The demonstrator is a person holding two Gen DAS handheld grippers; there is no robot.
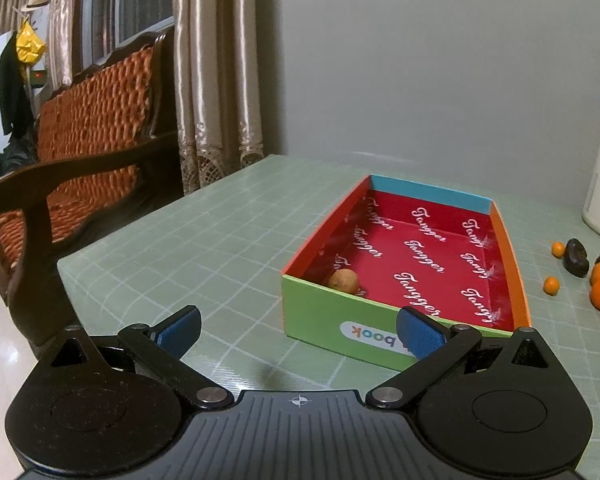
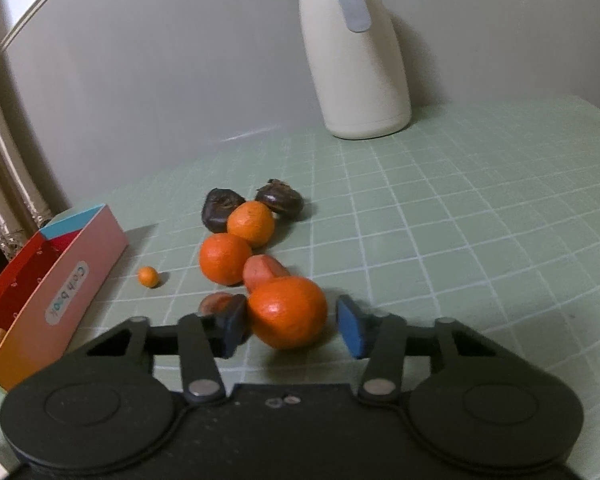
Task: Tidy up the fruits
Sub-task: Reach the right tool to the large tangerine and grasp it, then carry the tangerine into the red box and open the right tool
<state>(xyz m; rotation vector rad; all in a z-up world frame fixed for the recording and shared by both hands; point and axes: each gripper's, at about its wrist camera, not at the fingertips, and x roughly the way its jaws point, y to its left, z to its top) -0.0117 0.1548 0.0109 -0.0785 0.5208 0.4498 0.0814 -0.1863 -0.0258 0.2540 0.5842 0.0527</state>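
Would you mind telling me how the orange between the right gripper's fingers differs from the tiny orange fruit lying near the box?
The big orange is far larger than the tiny fruit. The big orange sits between the right gripper's fingers, with a gap still showing at the right pad; the tiny fruit lies alone on the table. The big orange touches a pinkish fruit behind it; the tiny fruit touches nothing. Both are round, orange and outside the box.

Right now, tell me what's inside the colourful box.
The box holds one small brown round fruit in its near-left corner. The rest of the red floor looks bare; the strip behind the near wall is hidden.
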